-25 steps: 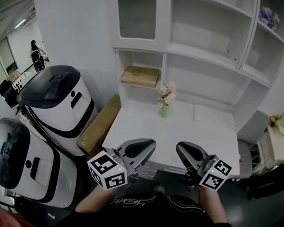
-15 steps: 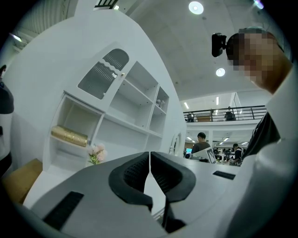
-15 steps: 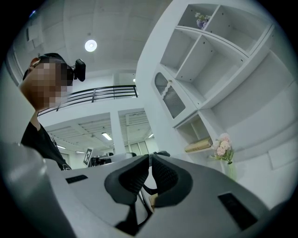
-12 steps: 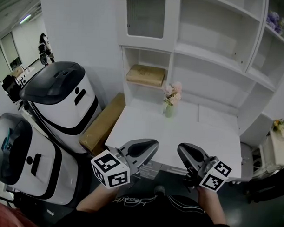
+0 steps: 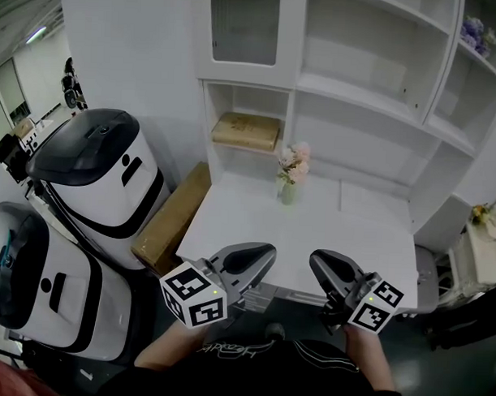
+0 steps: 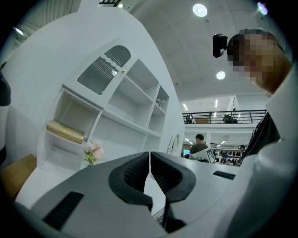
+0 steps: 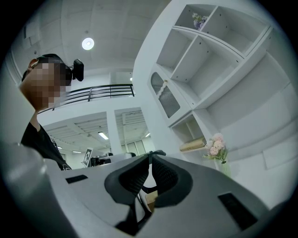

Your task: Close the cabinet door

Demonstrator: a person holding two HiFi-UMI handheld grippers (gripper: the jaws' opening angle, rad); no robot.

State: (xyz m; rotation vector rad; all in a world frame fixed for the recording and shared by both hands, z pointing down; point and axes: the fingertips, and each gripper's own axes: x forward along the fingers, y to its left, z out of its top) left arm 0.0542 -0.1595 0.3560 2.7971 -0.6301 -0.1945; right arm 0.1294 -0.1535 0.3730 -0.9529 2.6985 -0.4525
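Observation:
The white cabinet door (image 5: pixel 244 26) with a frosted pane sits at the upper left of the shelf unit and looks flush with its frame; it also shows in the left gripper view (image 6: pixel 103 69) and the right gripper view (image 7: pixel 165 97). My left gripper (image 5: pixel 262 252) hovers at the near edge of the white desk (image 5: pixel 328 228), shut with nothing between its jaws (image 6: pixel 149 155). My right gripper (image 5: pixel 317 259) is held beside it, also shut and empty (image 7: pixel 150 155). Both are well short of the door.
A vase of pink flowers (image 5: pixel 289 174) stands on the desk. A brown box (image 5: pixel 245 130) lies in the lower left shelf. A cardboard box (image 5: pixel 170 219) leans against the desk's left side, next to two white-and-black machines (image 5: pixel 99 172) (image 5: pixel 34 283).
The head view swayed a little right and back. Both grippers stay in place, shut.

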